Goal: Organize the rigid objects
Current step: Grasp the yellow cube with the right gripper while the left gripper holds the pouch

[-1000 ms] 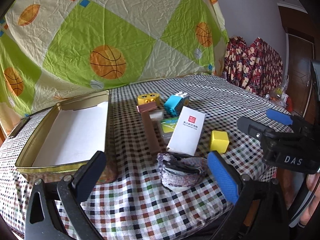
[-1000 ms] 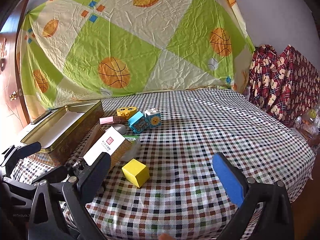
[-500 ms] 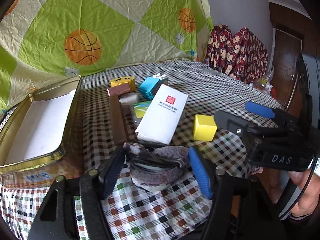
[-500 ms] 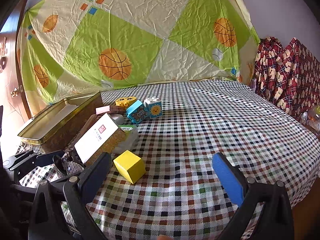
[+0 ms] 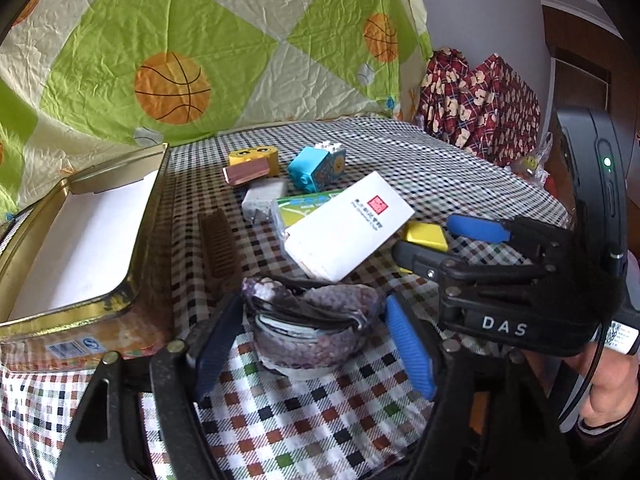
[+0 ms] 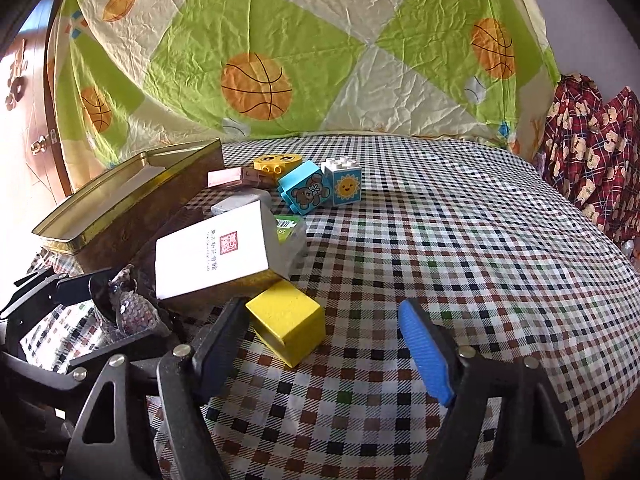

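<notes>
Blue-padded and unclamped: left gripper just eased wider astride sequined pouch, right gripper just narrowed around unpinched yellow block, likely for packing into nearby gold tin.

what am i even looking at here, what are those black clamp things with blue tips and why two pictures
Each clamp is a hand-held grabbing tool; a person holds one in each hand, and a camera on each looks along its two fingers. That gives two pictures of one checked tablecloth.

The left tool straddles a crumpled purple pouch; its fingers have just reopened a little and the right one stands clear, so the pouch isn't gripped. The right tool has just been closing round a yellow block without pinching it.

Also there: an open gold tin, a white box, a brown comb and toy blocks.
</notes>
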{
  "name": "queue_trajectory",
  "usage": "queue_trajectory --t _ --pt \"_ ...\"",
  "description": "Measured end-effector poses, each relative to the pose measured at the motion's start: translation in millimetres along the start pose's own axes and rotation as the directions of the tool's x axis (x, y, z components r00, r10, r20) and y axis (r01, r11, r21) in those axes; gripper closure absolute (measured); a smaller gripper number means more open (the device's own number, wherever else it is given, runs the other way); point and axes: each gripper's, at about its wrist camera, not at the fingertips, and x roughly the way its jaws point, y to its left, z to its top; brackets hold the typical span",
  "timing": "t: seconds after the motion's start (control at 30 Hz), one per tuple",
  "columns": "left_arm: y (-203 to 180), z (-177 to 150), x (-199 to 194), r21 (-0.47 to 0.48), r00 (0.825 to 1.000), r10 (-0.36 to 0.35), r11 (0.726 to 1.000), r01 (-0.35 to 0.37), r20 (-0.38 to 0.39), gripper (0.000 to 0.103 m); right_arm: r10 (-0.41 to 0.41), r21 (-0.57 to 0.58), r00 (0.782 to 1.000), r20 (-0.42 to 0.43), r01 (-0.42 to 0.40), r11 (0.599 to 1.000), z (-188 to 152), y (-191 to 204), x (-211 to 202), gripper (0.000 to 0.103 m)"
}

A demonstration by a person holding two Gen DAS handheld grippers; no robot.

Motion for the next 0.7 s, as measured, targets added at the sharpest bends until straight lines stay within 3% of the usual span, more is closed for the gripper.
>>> queue_trajectory --t 0.23,0.3,0.7 --pt "10.4 -2.2 -3.8 -0.018 1.0 0.0 1.0 0.001 0.027 0.037 0.009 -0.043 1.0 0.012 -0.009 0.999 -3.2 5.7 4.8 0.07" --pt "16.1 -3.0 -5.7 -0.03 0.999 0.01 1.0 -0.009 0.042 0.037 0.014 -0.038 0.999 0.029 -0.012 0.999 -5.1 5.8 3.9 0.074" --pt "25.8 -2.2 -21.6 -0.023 0.987 0.07 0.997 -0.067 0.148 0.037 0.055 -0.038 0.992 0.113 -0.051 0.998 -13.0 14.5 -3.6 0.076"
